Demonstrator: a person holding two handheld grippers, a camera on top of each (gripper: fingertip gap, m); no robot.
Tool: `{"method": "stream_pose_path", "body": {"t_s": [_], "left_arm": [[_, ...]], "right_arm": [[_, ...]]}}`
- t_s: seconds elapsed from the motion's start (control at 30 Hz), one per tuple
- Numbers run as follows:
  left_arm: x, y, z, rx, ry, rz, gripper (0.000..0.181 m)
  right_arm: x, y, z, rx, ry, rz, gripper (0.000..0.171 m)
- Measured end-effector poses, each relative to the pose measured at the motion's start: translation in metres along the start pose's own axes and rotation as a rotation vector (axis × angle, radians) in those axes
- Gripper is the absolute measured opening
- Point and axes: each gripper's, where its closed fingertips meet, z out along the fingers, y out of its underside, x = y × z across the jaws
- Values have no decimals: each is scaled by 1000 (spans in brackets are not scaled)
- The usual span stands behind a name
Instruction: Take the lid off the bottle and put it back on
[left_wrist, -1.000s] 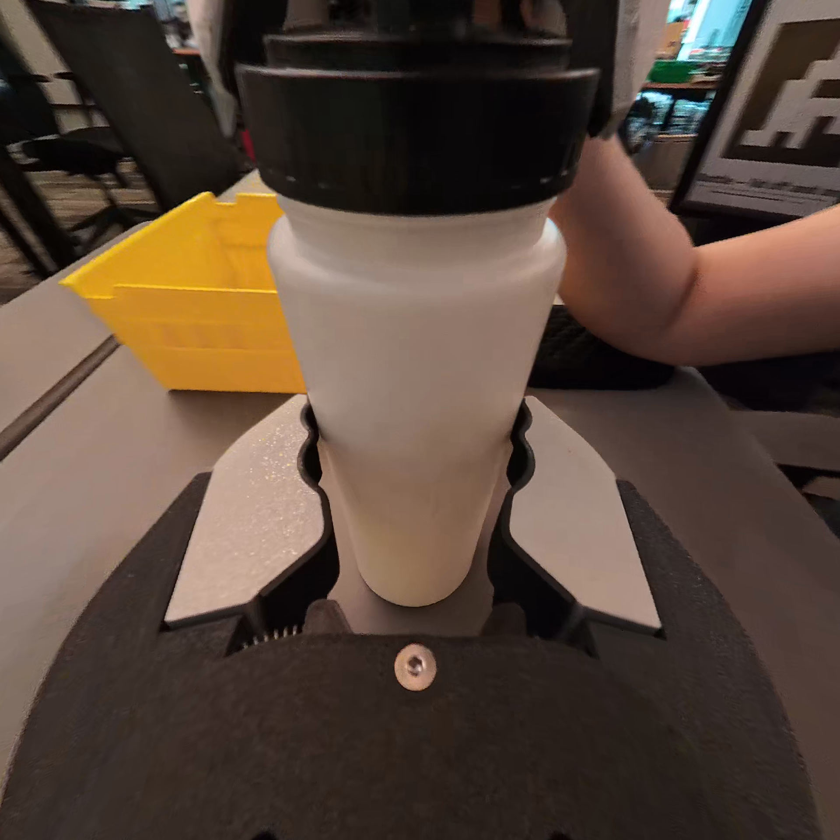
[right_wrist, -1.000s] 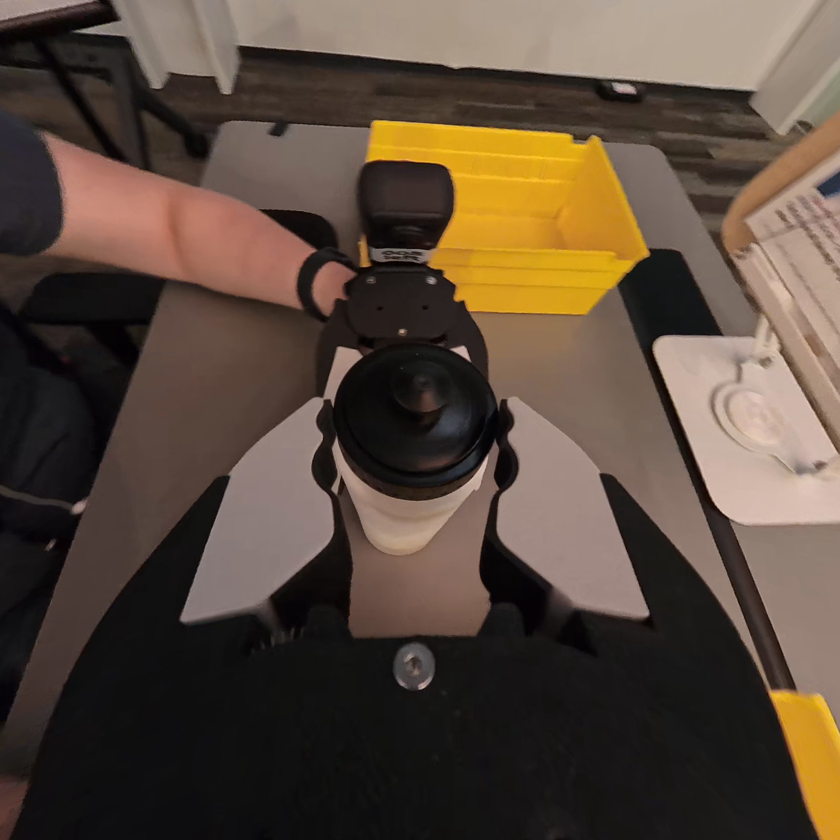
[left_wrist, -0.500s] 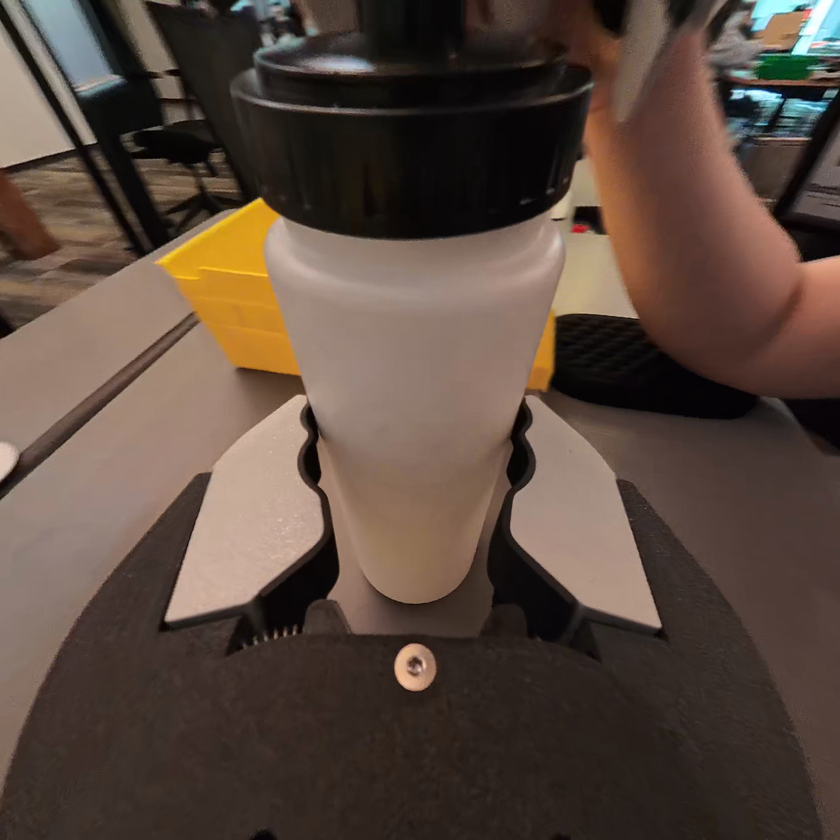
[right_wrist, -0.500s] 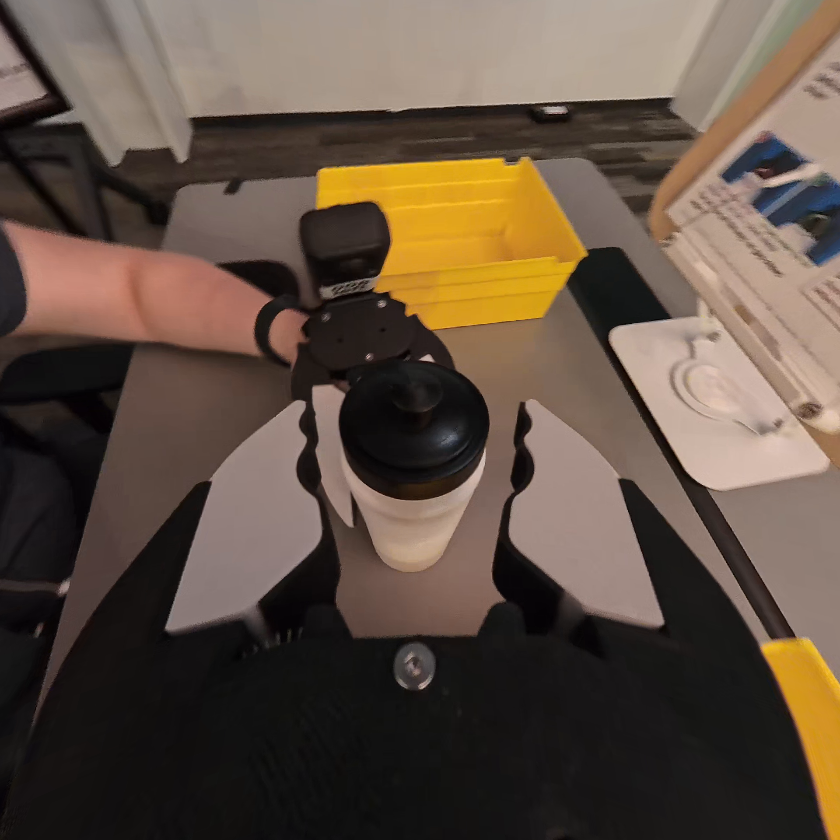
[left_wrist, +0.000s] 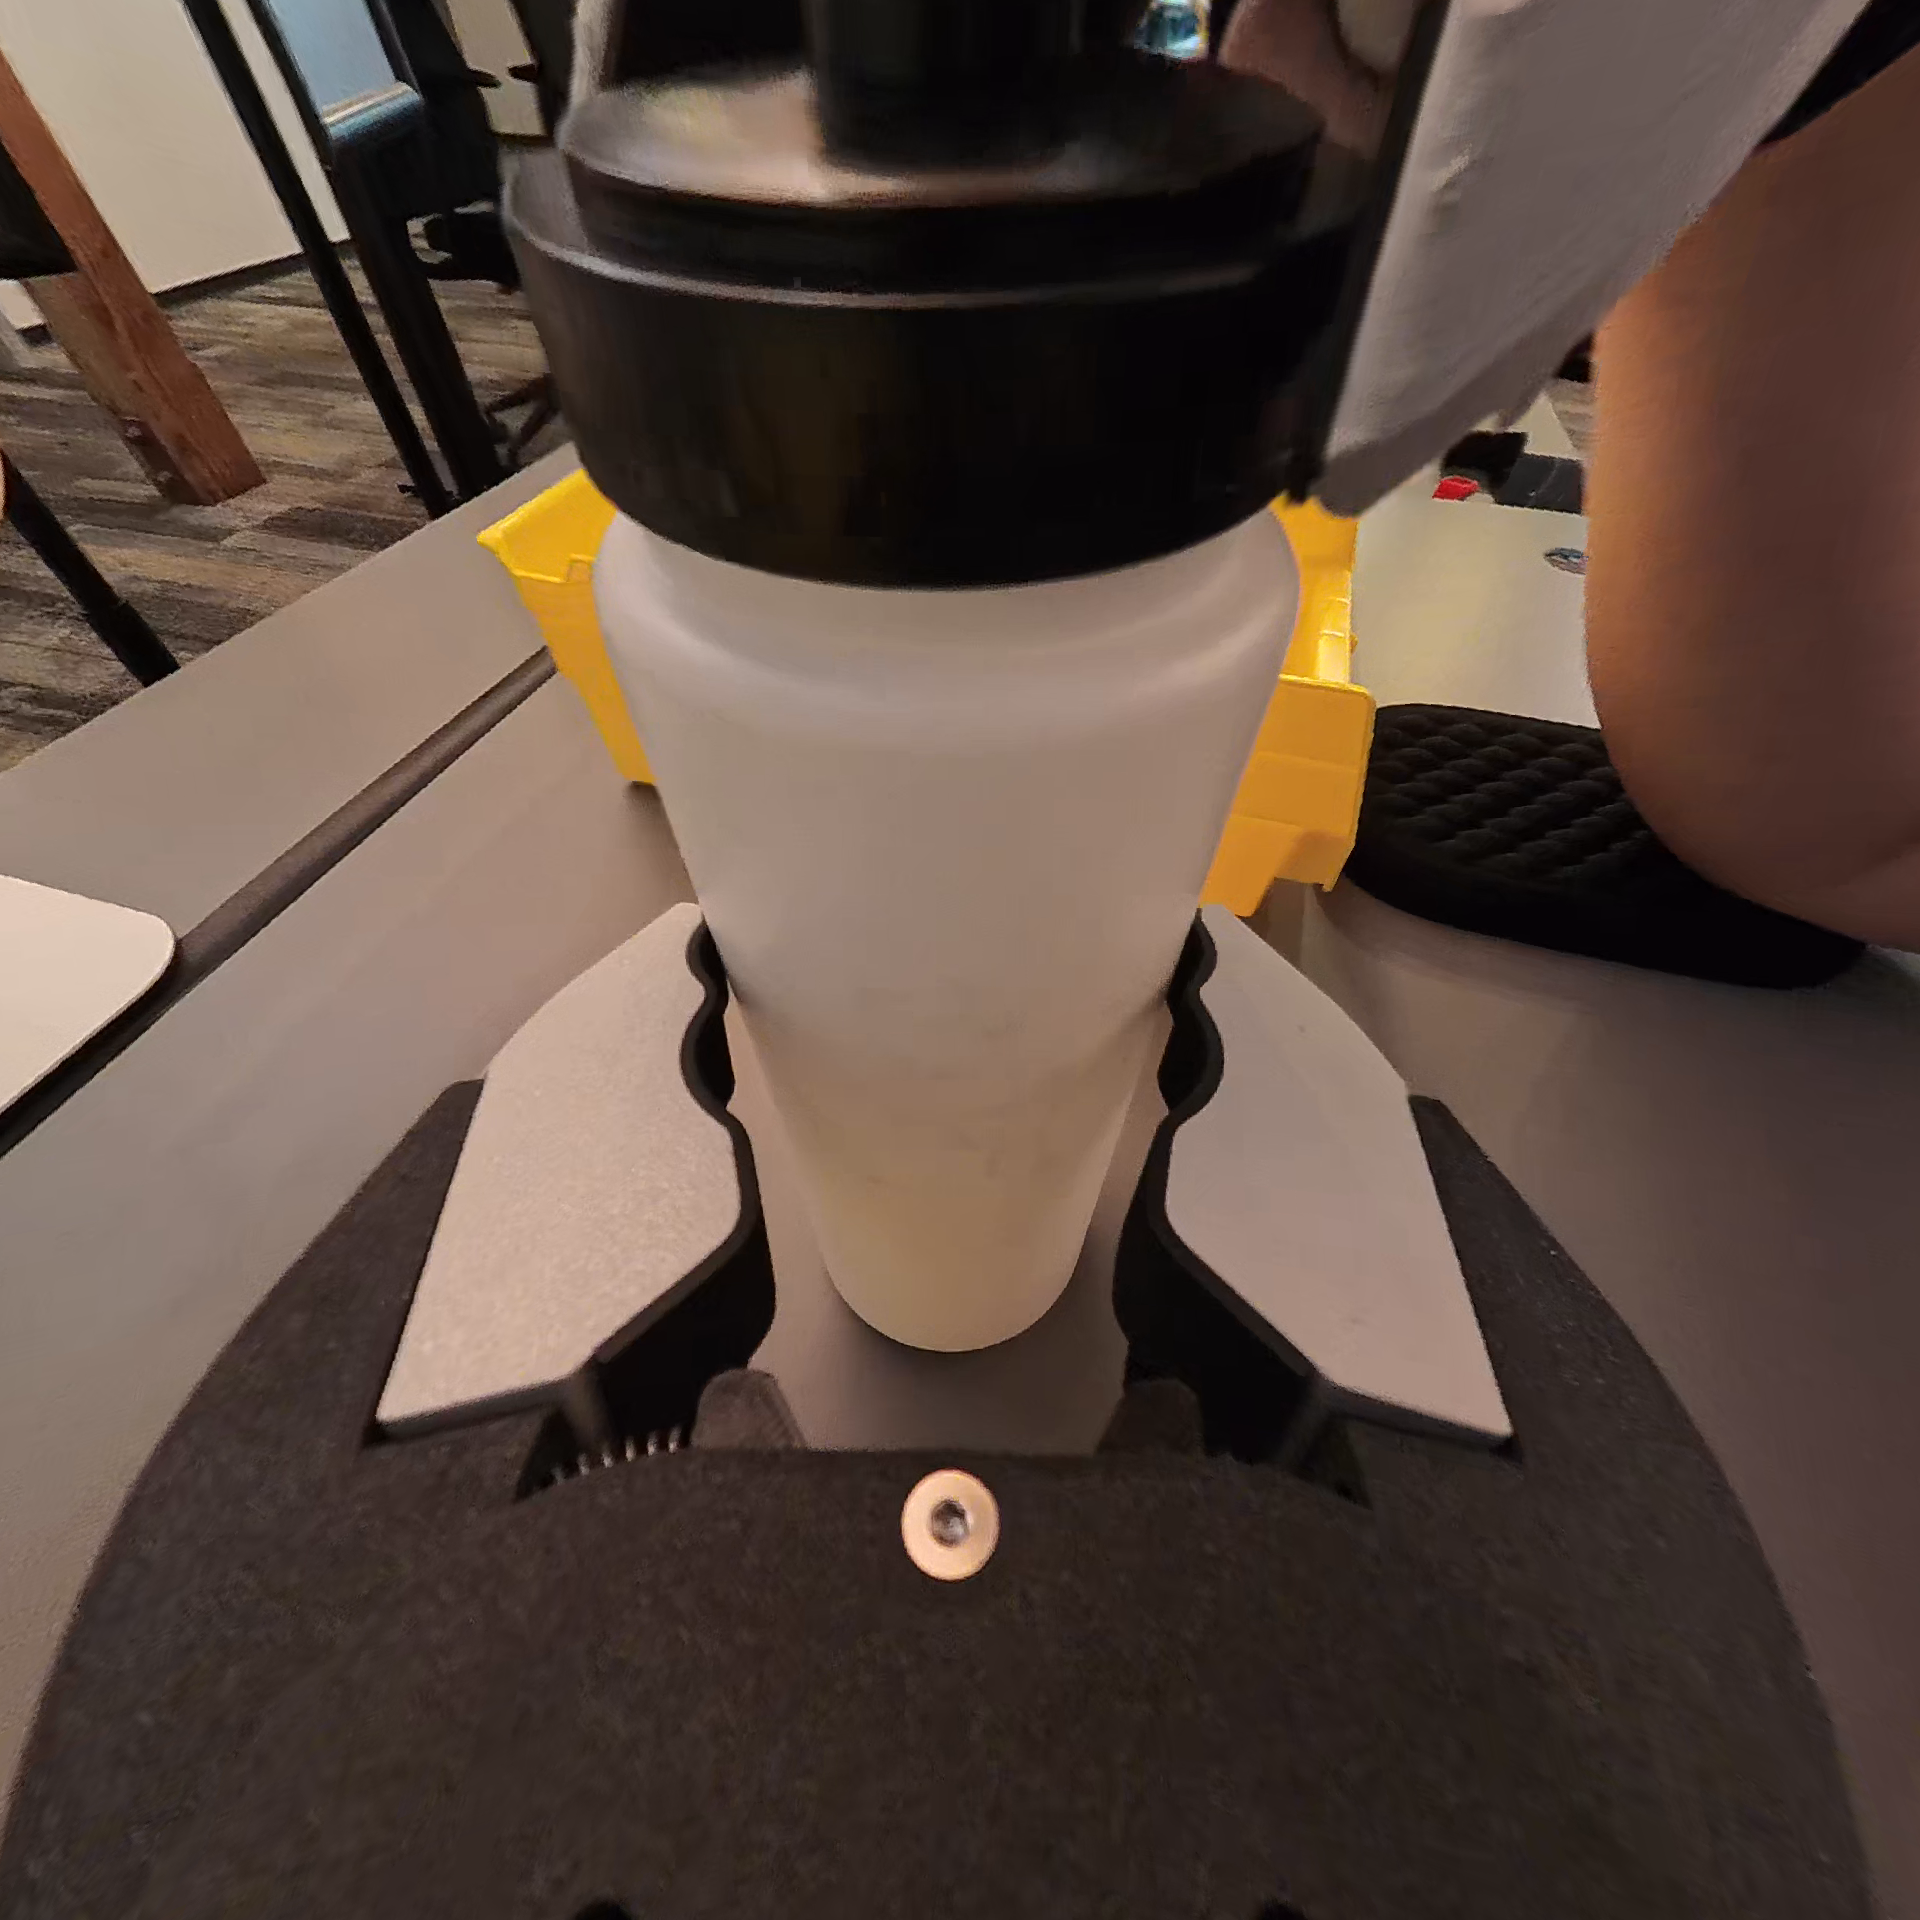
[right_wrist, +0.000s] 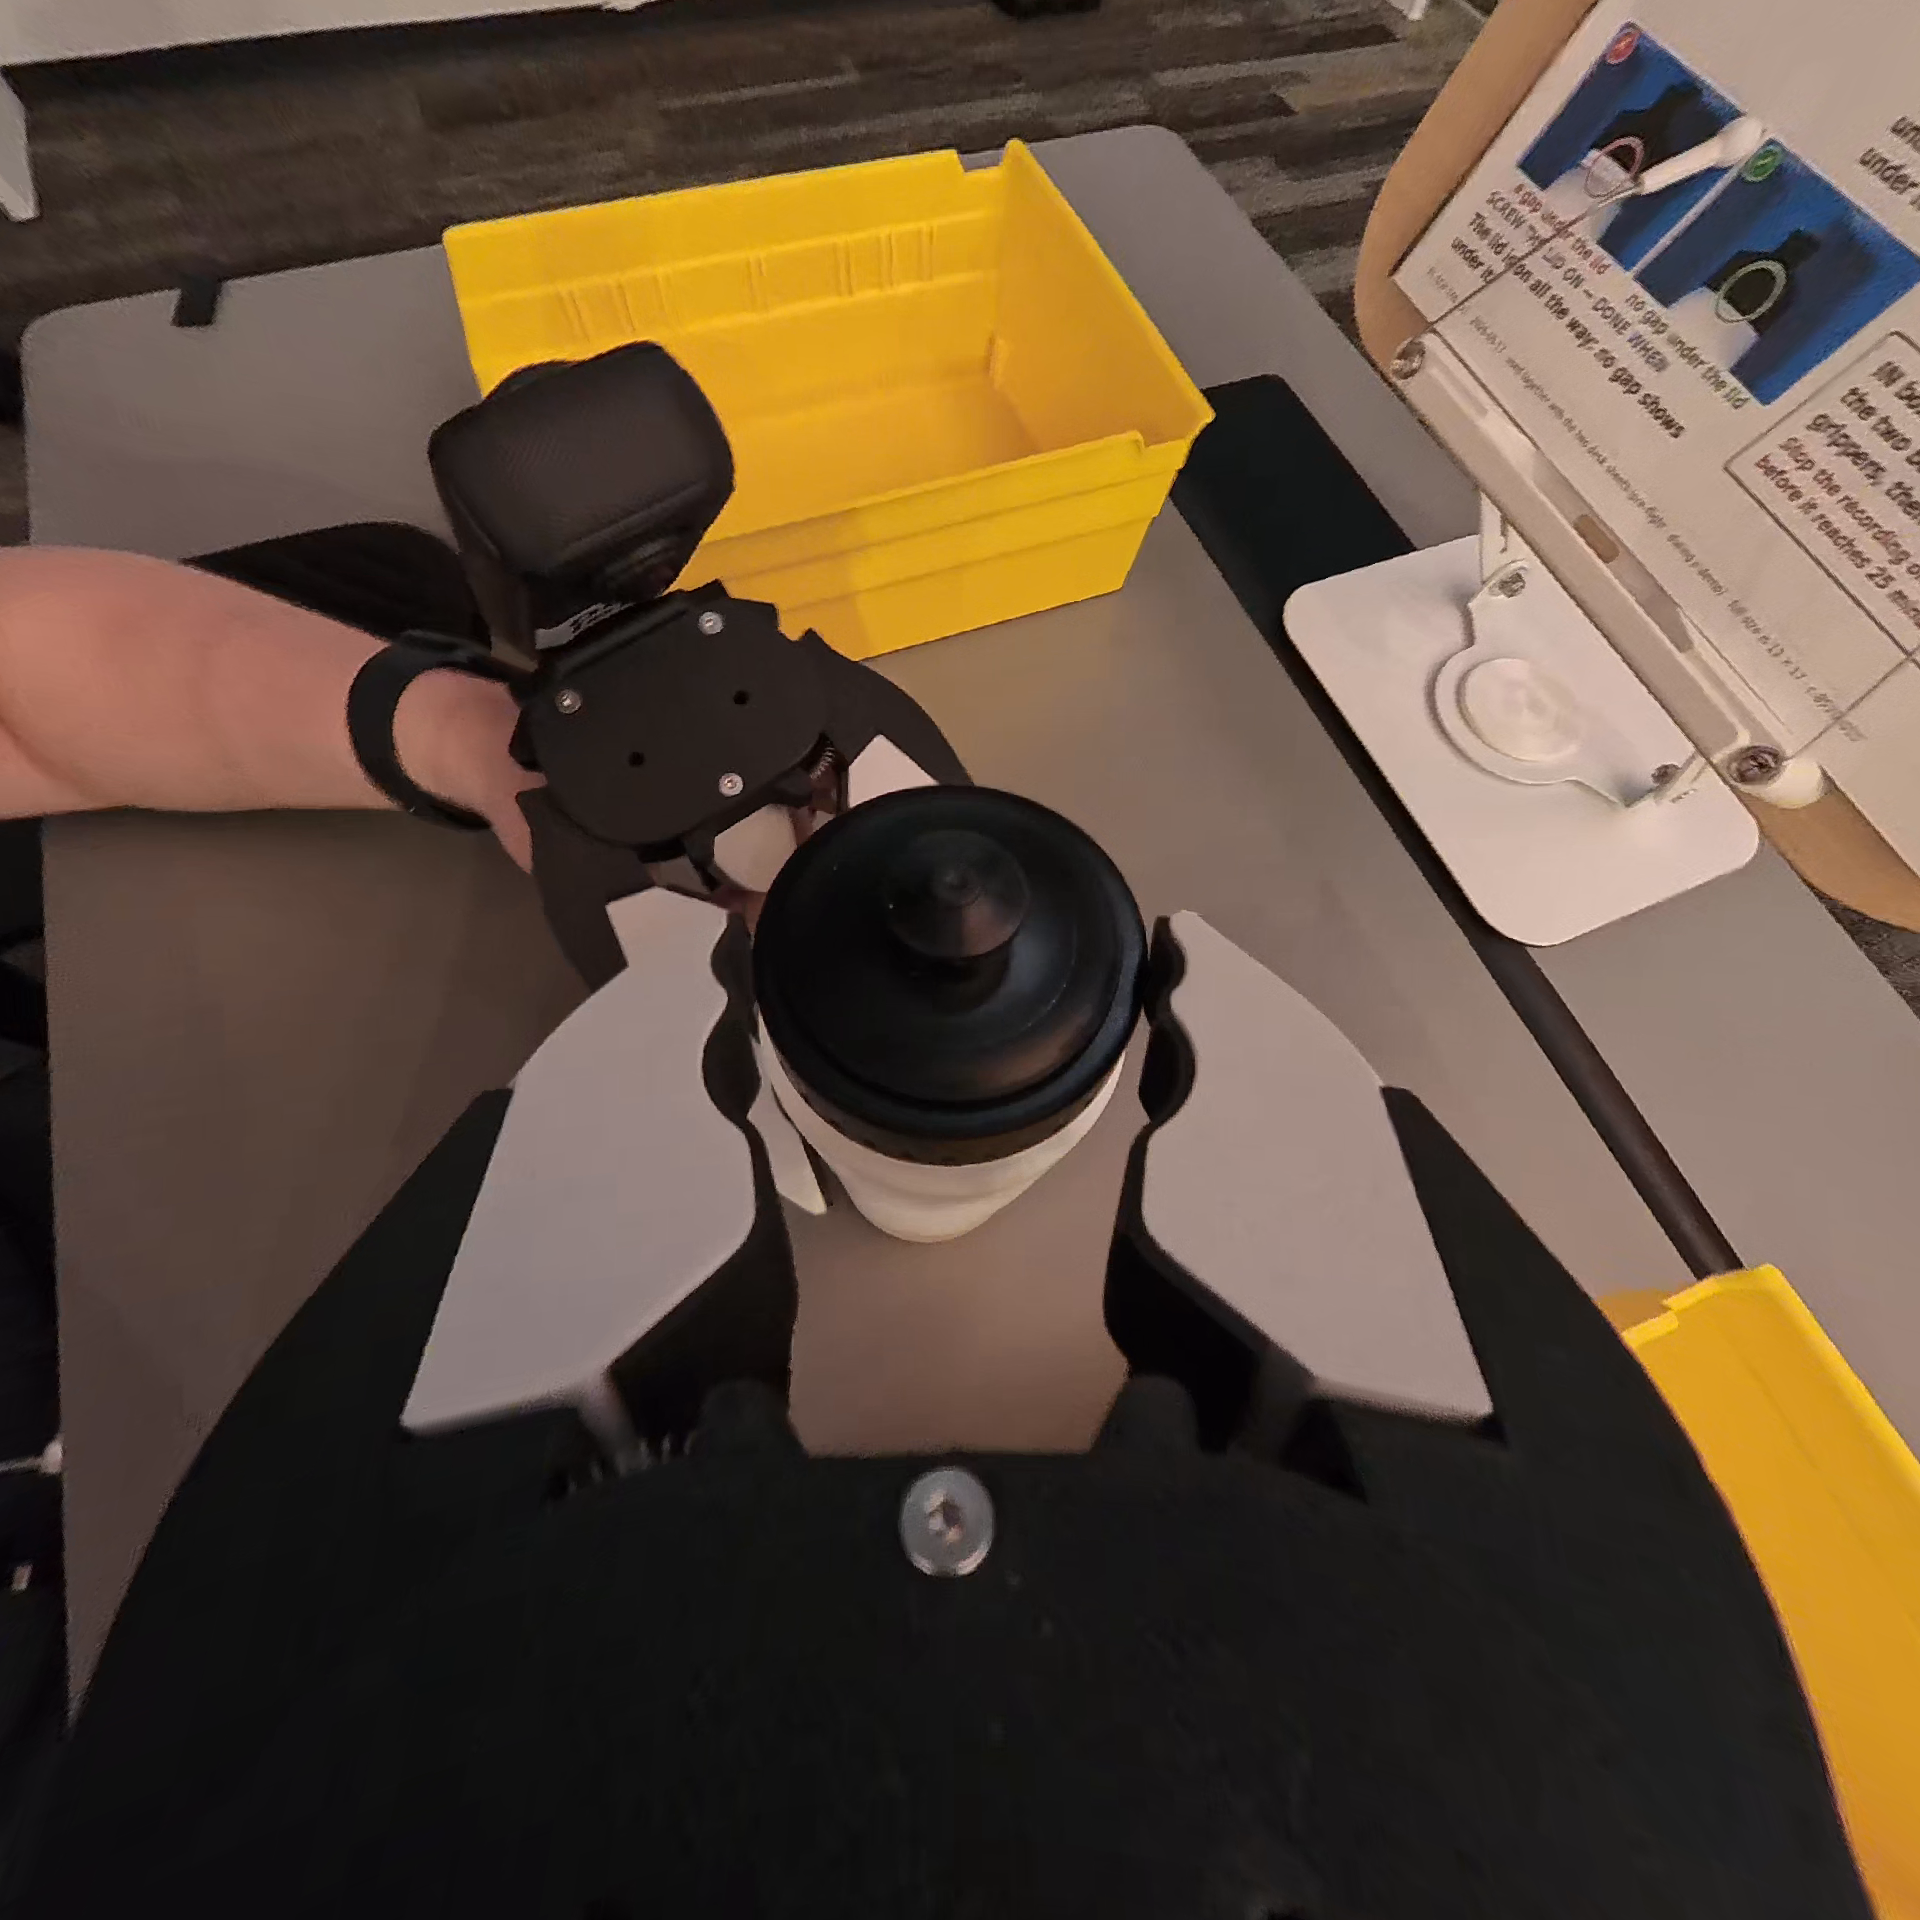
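1. White and translucent, the plastic bottle (left_wrist: 945, 935) stands upright on the grey bench (left_wrist: 260, 935), its black screw lid (left_wrist: 925, 416) seated on the neck.
2. The left hand-held gripper (left_wrist: 948, 1029) is closed on the bottle's lower body, one wavy black finger edge pressed against each side.
3. From above, the right hand-held gripper (right_wrist: 948, 1023) brackets the lid (right_wrist: 948, 997): its right finger (right_wrist: 1257, 1143) touches the lid rim, while the left finger (right_wrist: 623, 1143) sits just beside it. Whether it actually grips cannot be told.
4. In that same view the left hand-held gripper (right_wrist: 769, 914) reaches in from the far left, held by a person's hand (right_wrist: 457, 738) wearing a black wrist strap.
5. A yellow plastic bin (right_wrist: 831, 395) sits on the far side of the bench, empty inside.
6. To the right, a white stand base (right_wrist: 1507, 727) carries a board with printed sheets (right_wrist: 1714, 312).
7. Another yellow bin's corner (right_wrist: 1787, 1507) shows at the near right.
8. In the left wrist view a black mesh pad (left_wrist: 1538, 831) lies right of the bottle, under a person's forearm (left_wrist: 1766, 520).
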Motion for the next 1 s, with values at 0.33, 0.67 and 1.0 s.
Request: {"method": "stream_pose_path", "body": {"t_s": [0.33,0.67,1.0], "left_arm": [[68,3,-9,24,412,104,81],[47,0,-4,21,300,64,82],[-2,0,-1,4,9,4,82]], "right_arm": [[-61,14,-30,116,-498,-253,74],[-43,5,-23,214,-478,-196,77],[0,-3,-9,38,25,-124,86]]}}
